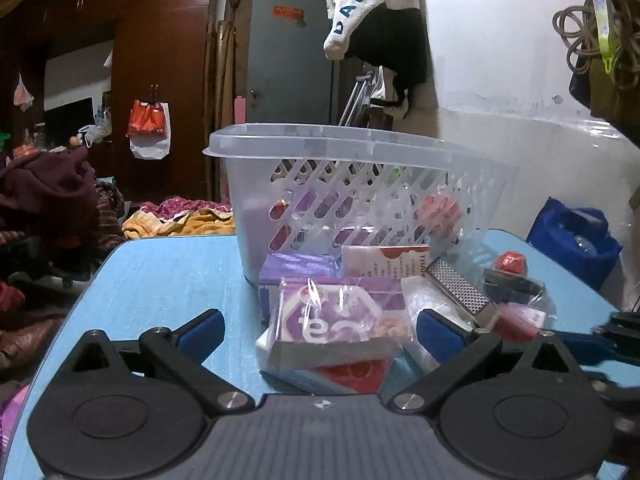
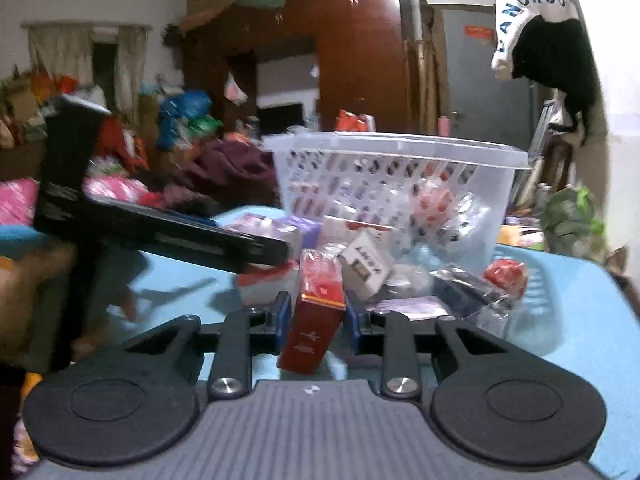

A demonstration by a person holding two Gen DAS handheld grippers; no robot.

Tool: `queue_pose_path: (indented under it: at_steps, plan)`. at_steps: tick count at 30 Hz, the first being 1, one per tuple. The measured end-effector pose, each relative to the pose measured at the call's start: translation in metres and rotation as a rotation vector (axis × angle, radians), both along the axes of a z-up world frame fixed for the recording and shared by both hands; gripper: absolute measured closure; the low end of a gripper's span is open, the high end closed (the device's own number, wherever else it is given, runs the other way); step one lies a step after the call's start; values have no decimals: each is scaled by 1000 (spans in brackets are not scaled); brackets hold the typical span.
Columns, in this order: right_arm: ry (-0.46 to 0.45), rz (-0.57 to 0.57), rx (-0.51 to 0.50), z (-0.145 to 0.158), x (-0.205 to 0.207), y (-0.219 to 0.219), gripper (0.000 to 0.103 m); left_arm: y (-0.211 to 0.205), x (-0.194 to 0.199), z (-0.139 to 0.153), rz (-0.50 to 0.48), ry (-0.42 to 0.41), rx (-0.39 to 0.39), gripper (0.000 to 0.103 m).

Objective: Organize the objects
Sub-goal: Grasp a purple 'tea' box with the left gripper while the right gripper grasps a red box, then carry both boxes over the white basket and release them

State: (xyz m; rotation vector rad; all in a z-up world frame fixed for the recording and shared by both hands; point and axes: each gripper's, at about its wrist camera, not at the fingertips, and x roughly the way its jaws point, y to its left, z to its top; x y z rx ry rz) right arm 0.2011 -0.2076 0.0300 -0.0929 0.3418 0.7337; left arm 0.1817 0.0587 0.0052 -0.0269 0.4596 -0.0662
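Left gripper (image 1: 320, 334) jaws spread around a purple packet (image 1: 340, 320); right gripper (image 2: 316, 314) jaws pinch a red box (image 2: 316, 312). A clear basket (image 1: 352, 184) stands beyond the piled packets on the tabletop (image 1: 160, 280).

Red box (image 2: 316, 312) tilted, pinched upright; wrapped packets (image 1: 340, 320) heaped before clear basket (image 1: 360, 184)

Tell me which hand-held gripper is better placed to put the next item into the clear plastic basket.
The right hand-held gripper: it is already shut on a red rectangular box, with the clear plastic basket just ahead. The left hand-held gripper is open around a purple wrapped packet, not yet gripping it.
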Motion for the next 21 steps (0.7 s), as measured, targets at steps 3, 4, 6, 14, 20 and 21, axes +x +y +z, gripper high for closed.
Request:
queue_pose_path:
  at_steps: [3,4,6,14,20,21]
  plan:
    - [-18,-19,26,0,-10,-10,72,-7,6,-2,4,35,41,16]
    - [-15,-17,42,1,-12,-15,72,-9,6,-2,2,38,49,21]
    - [-12,-18,70,2,-12,-21,72,-9,5,-2,6,34,48,30]
    - [-36,-65,183,-1,-17,-54,74,3,-22,1,-30,-130,-49,30]
    - [-57,-90,195,1,-14,-62,76,4,-26,2,-42,-159,-60,30]
    - [-50,-85,195,1,-12,-62,76,5,-25,2,-41,-158,-64,30]
